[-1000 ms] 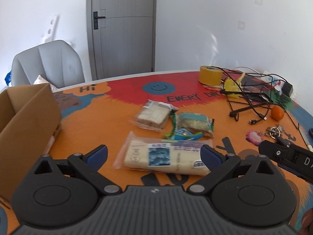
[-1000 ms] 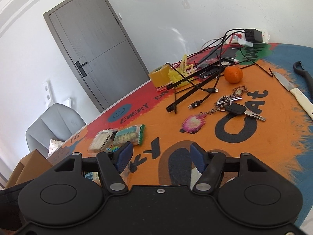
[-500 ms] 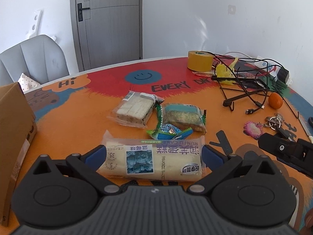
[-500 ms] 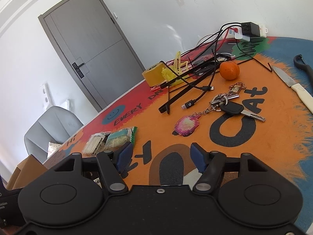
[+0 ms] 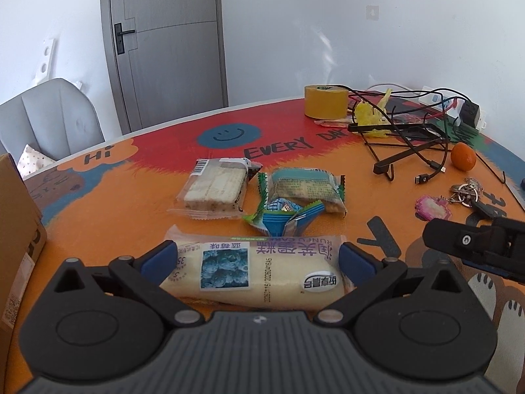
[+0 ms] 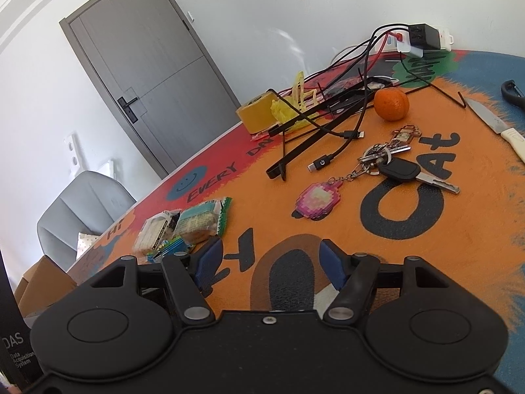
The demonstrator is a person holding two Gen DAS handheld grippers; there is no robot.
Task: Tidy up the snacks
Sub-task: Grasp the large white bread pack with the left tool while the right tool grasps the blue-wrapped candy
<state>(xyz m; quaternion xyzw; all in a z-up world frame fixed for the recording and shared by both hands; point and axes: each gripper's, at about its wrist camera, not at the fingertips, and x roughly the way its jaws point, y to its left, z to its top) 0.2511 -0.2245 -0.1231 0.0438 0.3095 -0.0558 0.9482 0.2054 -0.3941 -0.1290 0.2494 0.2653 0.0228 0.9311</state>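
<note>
On table (image 5: 124, 197): 4 snack pkts (image 5: 256, 271)

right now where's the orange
In the right wrist view, the orange sits upper right on the table mat, beside the black cables, beyond the keys.

**A:** so what was the room you were working in like?

**B:** Plain white walls (image 5: 328, 16), and you had a grey door (image 5: 170, 42) with a black handle (image 5: 123, 34) facing you. A grey chair (image 5: 49, 118) sat by the round table (image 5: 131, 203), which wore a loud orange-and-red cartoon cover. Daylight fell in soft patches on the wall.
</note>
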